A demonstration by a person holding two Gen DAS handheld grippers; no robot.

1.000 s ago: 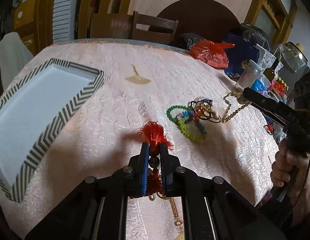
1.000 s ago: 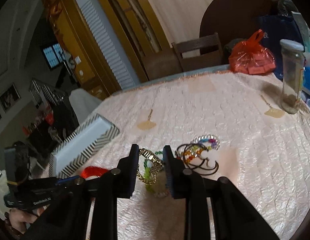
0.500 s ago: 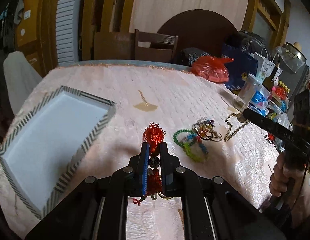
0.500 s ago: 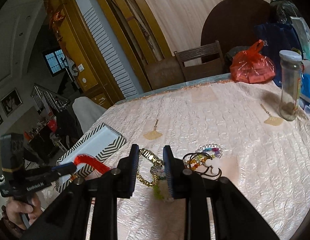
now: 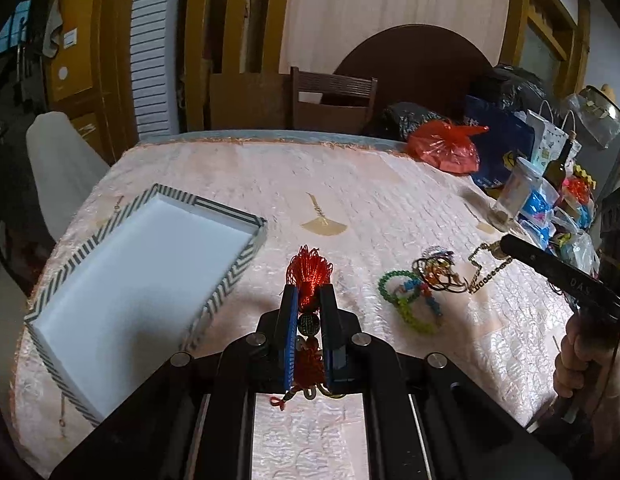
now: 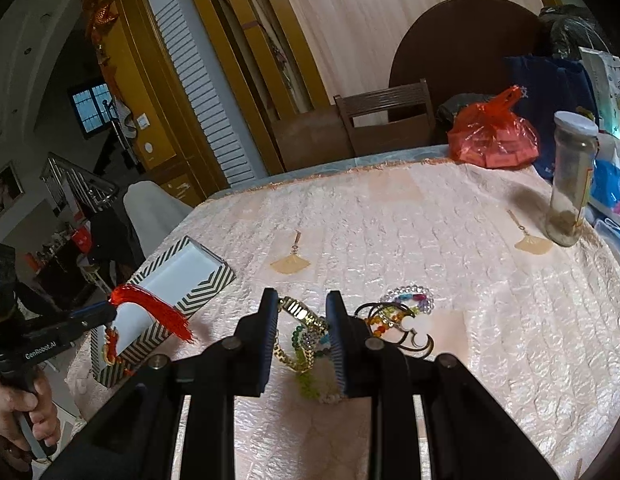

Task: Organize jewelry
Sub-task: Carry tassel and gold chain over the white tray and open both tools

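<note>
My left gripper (image 5: pixel 308 292) is shut on a red tassel charm (image 5: pixel 310 270), held above the pink tablecloth just right of the white tray with a chevron rim (image 5: pixel 230 276). The right wrist view shows that tassel (image 6: pixel 158 308) hanging in front of the tray (image 6: pixel 198 284). My right gripper (image 6: pixel 302 300) is shut on a gold chain (image 6: pixel 296 311), which dangles from its tip (image 5: pixel 483 276) over the table. A pile of bead bracelets and dark rings (image 5: pixel 409 300) lies on the cloth between the two grippers.
A glass jar (image 6: pixel 569 184), a red plastic bag (image 6: pixel 489 136) and several bags and bottles (image 5: pixel 549 200) crowd the table's right side. A wooden chair (image 6: pixel 385 120) stands at the far edge, a white chair (image 5: pixel 58 172) at the left.
Both grippers have risen. The left one carries the tassel higher above the cloth, and more of the tray shows. The right one still holds the gold chain.
</note>
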